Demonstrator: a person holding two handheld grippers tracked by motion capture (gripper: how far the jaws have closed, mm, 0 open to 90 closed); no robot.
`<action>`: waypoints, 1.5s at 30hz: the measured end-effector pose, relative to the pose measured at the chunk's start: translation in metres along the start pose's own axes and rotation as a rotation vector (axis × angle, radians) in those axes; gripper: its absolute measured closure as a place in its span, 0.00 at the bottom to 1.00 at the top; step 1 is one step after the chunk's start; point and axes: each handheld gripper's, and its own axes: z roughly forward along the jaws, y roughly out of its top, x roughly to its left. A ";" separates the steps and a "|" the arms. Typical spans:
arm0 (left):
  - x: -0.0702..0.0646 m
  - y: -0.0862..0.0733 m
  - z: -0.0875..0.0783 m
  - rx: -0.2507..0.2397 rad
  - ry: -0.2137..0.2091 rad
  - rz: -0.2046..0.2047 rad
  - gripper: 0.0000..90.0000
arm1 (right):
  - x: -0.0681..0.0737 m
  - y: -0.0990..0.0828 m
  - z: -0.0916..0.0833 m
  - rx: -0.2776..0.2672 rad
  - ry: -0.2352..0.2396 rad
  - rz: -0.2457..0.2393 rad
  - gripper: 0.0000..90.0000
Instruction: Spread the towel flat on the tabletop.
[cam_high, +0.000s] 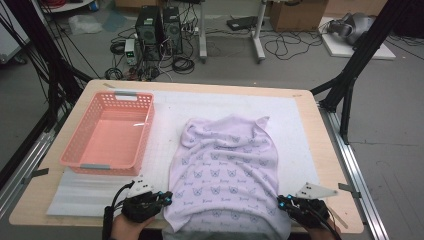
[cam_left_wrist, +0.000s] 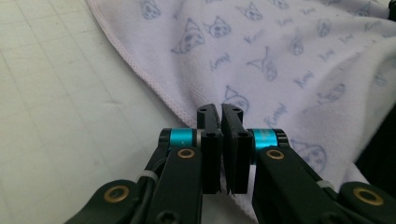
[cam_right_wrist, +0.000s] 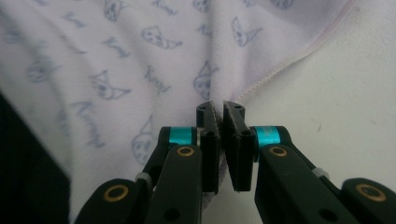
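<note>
Towel (cam_high: 225, 165): lilac, cat print, spread rumpled on white mat (cam_high: 295, 120), near edge draped over table (cam_high: 325, 150) front | left gripper (cam_high: 162, 197): pinching towel's left hem | right gripper (cam_high: 282, 201): pinching right hem | basket (cam_high: 80, 150): pink, left of towel, apart

Pink basket (cam_high: 107, 135) on desk (cam_high: 320, 150), left part; white mat (cam_high: 300, 130) beneath; computer towers (cam_high: 160, 30) on floor beyond desk.

My two grippers, left gripper (cam_left_wrist: 220, 112) and right gripper (cam_right_wrist: 220, 108), are black with turquoise collars and brass rivets. A grey three-cornered plate (cam_high: 315, 190) tops the right one. Black cables trail back.
</note>
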 end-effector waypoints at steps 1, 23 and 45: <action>0.000 0.000 -0.005 -0.010 -0.002 0.000 0.96 | 0.002 -0.002 -0.006 -0.008 0.001 0.002 0.94; 0.016 0.017 0.037 -0.025 0.087 -0.047 0.52 | -0.011 0.010 0.014 -0.034 -0.121 0.090 0.59; -0.002 0.002 -0.001 -0.063 0.016 0.002 0.64 | 0.002 -0.013 -0.020 -0.036 -0.056 0.119 0.70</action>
